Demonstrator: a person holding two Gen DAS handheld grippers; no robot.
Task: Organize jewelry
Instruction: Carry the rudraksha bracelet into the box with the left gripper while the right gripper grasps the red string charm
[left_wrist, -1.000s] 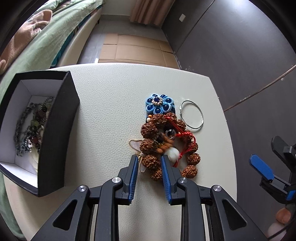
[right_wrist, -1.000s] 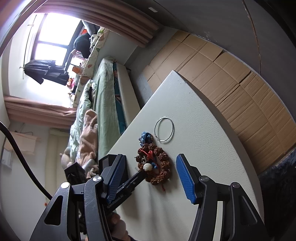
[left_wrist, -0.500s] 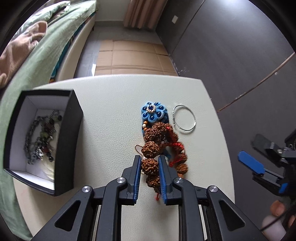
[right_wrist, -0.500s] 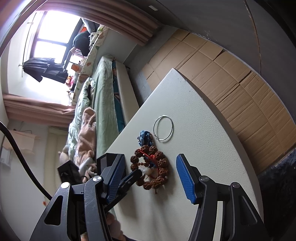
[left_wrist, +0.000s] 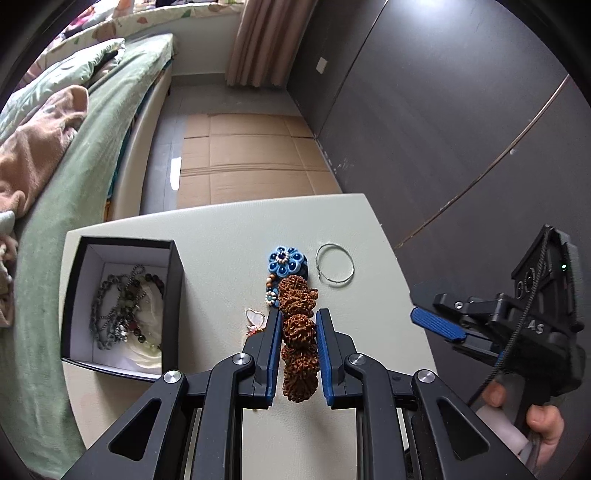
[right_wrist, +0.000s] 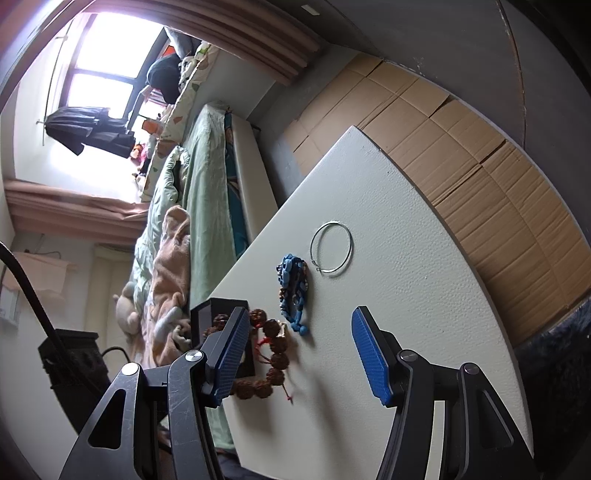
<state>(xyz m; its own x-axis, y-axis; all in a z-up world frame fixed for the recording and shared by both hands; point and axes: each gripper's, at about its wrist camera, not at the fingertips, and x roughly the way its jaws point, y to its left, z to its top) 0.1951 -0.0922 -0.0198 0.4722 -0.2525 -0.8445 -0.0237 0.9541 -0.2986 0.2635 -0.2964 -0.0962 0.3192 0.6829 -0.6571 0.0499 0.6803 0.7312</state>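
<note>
Blue ribbed pads on the left gripper (left_wrist: 298, 334) pinch one knobbly brown bead of the seed bracelet (left_wrist: 298, 332), the jaws having just been closing, now narrowly apart with the bead between them; the rest of the bracelet hangs from the grip in a loop of rough, walnut-like beads with red thread, clear of the table (left_wrist: 221, 229) as the right wrist view shows. Going left to right across the left wrist view: a rumpled green blanket (left_wrist: 66, 192) and a tan fleece lie on the bed beside the table; a black square box (left_wrist: 122, 306) with a white lining sits on the table's left side, holding a tangle of dark metal chain and beaded strands (left_wrist: 122, 314); a small pale, wing-shaped charm (left_wrist: 255, 321) lies flat just left of the left pad; beyond the pads lies a blue flower piece (left_wrist: 283, 260) of rounded petals with a pale beaded centre, with small beads trailing toward the gripper; just right of it lies a thin silver wire hoop (left_wrist: 334, 269), round and flat on the pebbled cream tabletop. At the far right the right gripper (right_wrist: 301, 349) hovers over the table edge, held in a hand (left_wrist: 535, 417), its textured blue pads spread wide with nothing between them. Flattened brown cardboard (left_wrist: 251, 158) covers the floor beyond the table, beside a dark matte wall.
</note>
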